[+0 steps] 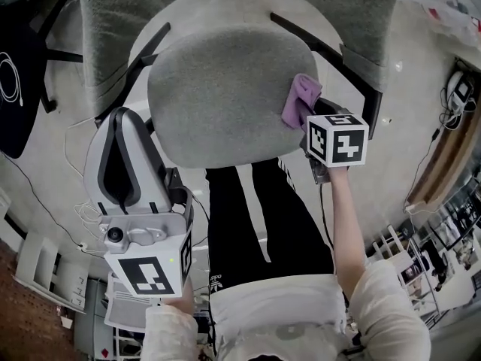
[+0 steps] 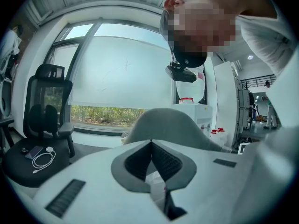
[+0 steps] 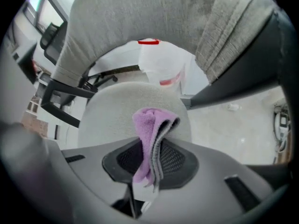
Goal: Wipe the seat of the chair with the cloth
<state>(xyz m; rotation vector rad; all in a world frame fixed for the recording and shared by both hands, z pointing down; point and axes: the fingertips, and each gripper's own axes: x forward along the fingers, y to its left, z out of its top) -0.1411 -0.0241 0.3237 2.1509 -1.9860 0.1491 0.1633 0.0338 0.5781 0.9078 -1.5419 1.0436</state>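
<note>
The chair's grey fabric seat (image 1: pixel 218 96) fills the middle of the head view, and the right gripper view looks across the seat (image 3: pixel 112 111) too. A purple cloth (image 1: pixel 299 100) lies folded on the seat's right edge. My right gripper (image 1: pixel 308 119) is shut on it. In the right gripper view the cloth (image 3: pixel 152 129) hangs doubled over between the jaws of the right gripper (image 3: pixel 150 148). My left gripper (image 1: pixel 124 115) hovers off the seat's front left corner. It is shut on nothing, and the left gripper (image 2: pixel 150 143) points away towards a window.
The grey backrest (image 1: pixel 225 6) and black armrests (image 1: pixel 331 51) ring the seat. The person's legs in black trousers (image 1: pixel 255 216) stand at its front edge. A black stool with a white cable (image 1: pixel 11 89) is at the left, and a second office chair (image 2: pixel 44 106) stands by the window.
</note>
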